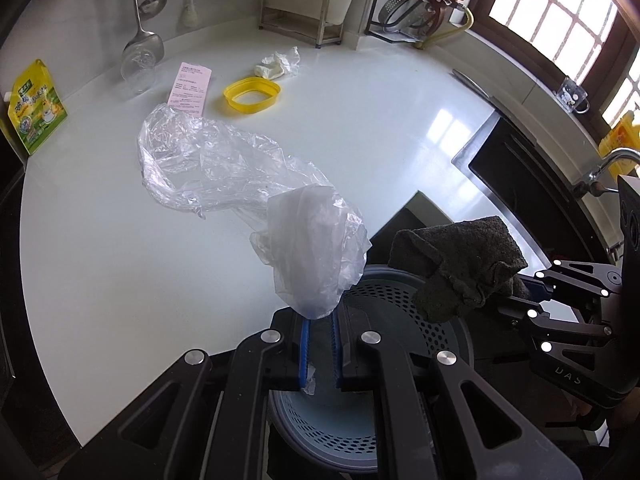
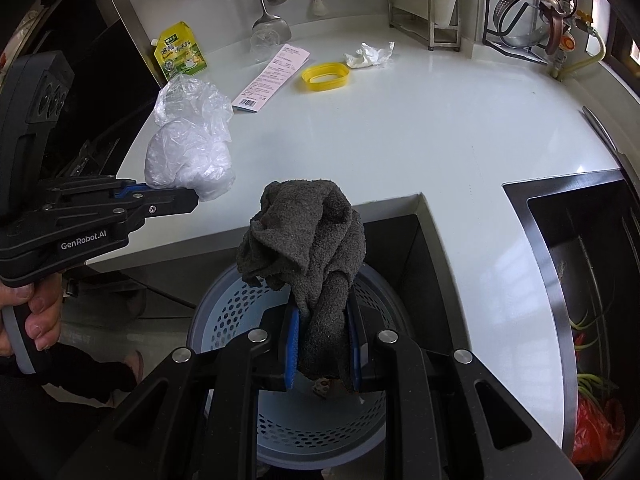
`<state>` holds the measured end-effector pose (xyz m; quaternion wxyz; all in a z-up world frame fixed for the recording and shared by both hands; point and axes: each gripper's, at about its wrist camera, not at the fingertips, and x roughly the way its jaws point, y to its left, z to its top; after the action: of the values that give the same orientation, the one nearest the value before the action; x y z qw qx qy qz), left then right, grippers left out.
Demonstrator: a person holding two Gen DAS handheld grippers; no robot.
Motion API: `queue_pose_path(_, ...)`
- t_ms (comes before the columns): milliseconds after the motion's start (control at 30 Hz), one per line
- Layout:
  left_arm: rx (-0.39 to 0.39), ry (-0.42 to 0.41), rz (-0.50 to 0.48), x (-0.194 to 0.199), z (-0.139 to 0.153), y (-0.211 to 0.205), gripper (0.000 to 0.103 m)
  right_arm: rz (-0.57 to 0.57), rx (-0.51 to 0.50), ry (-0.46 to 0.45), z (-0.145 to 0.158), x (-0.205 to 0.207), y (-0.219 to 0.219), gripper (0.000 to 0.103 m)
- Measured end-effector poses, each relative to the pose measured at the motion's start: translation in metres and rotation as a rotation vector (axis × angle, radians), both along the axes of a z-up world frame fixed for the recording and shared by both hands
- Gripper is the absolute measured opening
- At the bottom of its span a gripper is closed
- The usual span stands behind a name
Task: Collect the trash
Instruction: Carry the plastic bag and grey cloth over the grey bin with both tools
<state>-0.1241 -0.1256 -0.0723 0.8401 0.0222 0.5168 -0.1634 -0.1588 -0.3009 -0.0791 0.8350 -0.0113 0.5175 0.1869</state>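
My left gripper [image 1: 320, 320] is shut on a clear plastic bag [image 1: 240, 176] that trails up over the white counter; the bag also shows in the right wrist view [image 2: 188, 148], with the left gripper [image 2: 192, 200] under it. My right gripper [image 2: 322, 316] is shut on a dark grey cloth [image 2: 308, 236] held over a blue perforated bin [image 2: 228, 312] below the counter edge. In the left wrist view the cloth [image 1: 460, 264] and the right gripper [image 1: 516, 292] sit to the right, above the bin [image 1: 384, 292].
On the white counter [image 2: 440, 128] lie a yellow plastic ring [image 2: 326, 76], a crumpled white tissue [image 2: 370, 56], a pink receipt [image 2: 276, 76], a yellow-green pouch [image 2: 180, 54] and a clear glass [image 2: 262, 46]. A sink [image 2: 592, 240] is at the right. A metal rack [image 2: 424, 16] stands at the back.
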Motion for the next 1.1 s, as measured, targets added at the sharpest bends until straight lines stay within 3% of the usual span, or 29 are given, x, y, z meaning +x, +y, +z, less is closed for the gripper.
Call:
queue_pose_path(800, 0.058, 0.141, -0.26, -0.035, -0.062, -0.045, 0.009, -0.008, -0.043, 0.142, -0.052, -0.033, -0.004, 0.019)
queue_pose_path(1100, 0.098, 0.276, -0.342, -0.048, -0.111, -0.053, 0.01, 0.014, -0.101, 0.239, -0.089, -0.037, -0.002, 0.019)
